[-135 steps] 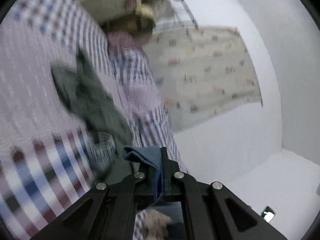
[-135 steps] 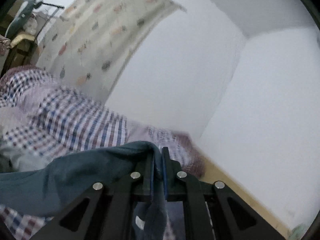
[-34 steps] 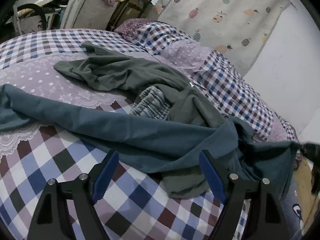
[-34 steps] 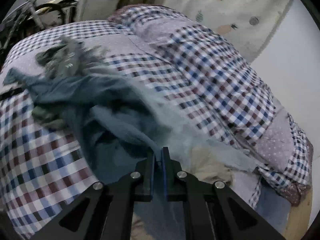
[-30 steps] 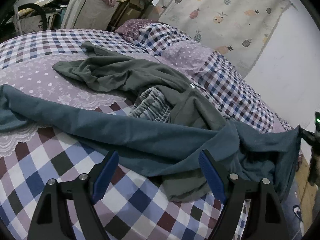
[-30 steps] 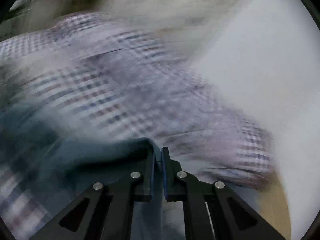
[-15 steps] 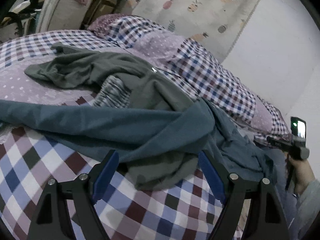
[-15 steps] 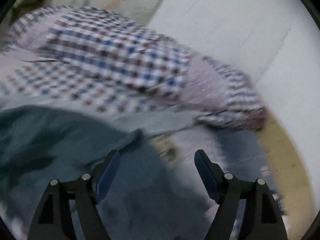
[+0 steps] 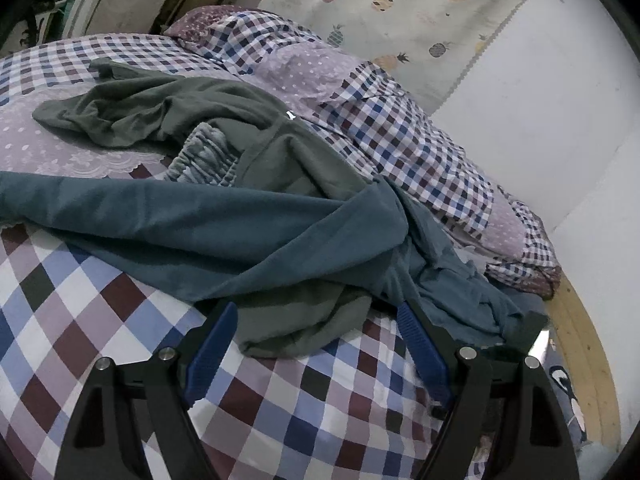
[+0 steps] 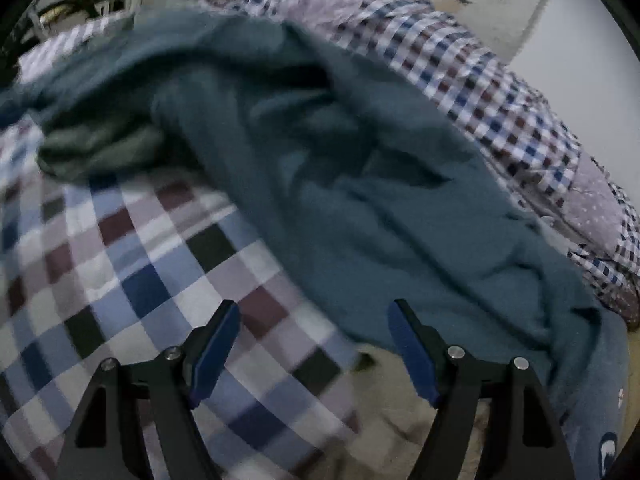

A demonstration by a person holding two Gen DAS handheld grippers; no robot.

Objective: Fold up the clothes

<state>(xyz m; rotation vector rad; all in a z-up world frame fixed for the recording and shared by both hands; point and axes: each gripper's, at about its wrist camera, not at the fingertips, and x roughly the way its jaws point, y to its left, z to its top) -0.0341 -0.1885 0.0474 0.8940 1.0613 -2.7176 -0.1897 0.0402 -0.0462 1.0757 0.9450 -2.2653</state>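
Teal garment lay crumpled across my checkered bedspread, both my left gripper and right gripper spread wide, holding nothing.

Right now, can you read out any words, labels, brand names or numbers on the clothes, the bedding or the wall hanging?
None can be read.
Small white tag on the green garment: too small to read.
Pineapple-print hanging: pictures only, no words.
Teal garment: no print showing.
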